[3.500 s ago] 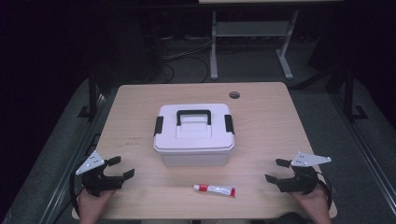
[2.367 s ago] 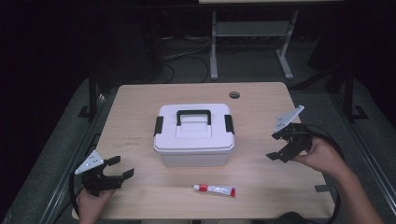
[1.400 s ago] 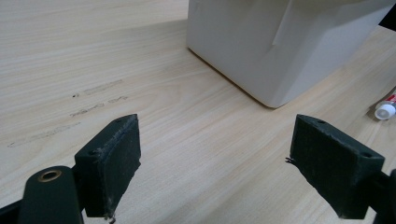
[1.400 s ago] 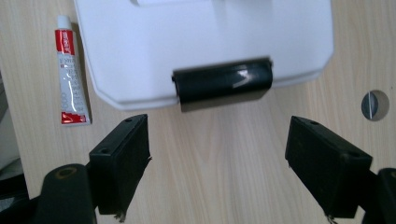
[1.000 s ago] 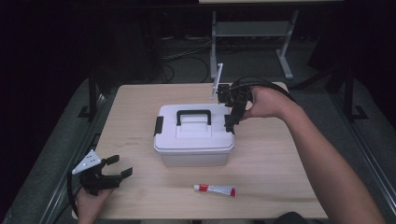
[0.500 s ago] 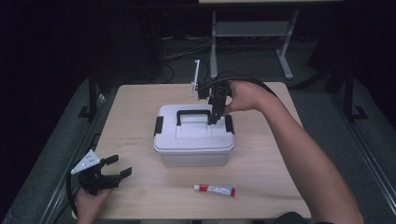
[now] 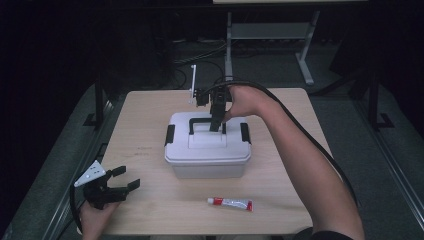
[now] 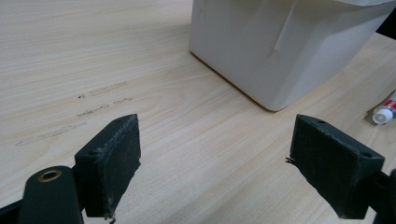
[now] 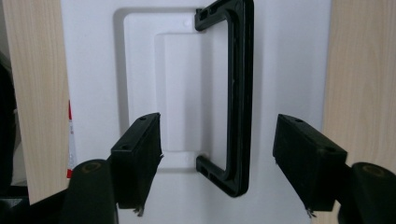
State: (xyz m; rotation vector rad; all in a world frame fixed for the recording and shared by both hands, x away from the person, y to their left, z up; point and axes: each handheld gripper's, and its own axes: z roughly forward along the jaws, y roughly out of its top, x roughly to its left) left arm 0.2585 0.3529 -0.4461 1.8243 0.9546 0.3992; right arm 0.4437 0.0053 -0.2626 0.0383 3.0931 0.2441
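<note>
Comparing with half a second back, I see my right tool point(image 7: 216, 116) has dropped from just above the far rim of the white box point(image 7: 207, 150) to hang over its lid, pointing down at the black handle point(image 7: 199, 122) in the middle of the high view. Over the earlier frames it travelled from the lower right of the worktop point(image 7: 150, 115), across and up to the box. The left tool point(image 7: 117, 186) has stayed where it was, at the lower left of the frame, resting on the wood with its jaws spread and nothing between them. The tube point(image 7: 230, 203) still lies at lower centre, just in front of the box and apart from it.

In the right gripper view the jaws stand wide apart, one on each side of the handle's long bar point(image 9: 238, 93), which lies flat in the lid recess. I cannot tell whether either jaw touches the lid. A sliver of the tube shows at the left edge there, mostly cut off.

In the left gripper view the box point(image 8: 280, 46) sits at upper right, its top cropped, and the tube's cap point(image 8: 385, 112) pokes in at the right edge. From above, my hand hides part of the handle.
</note>
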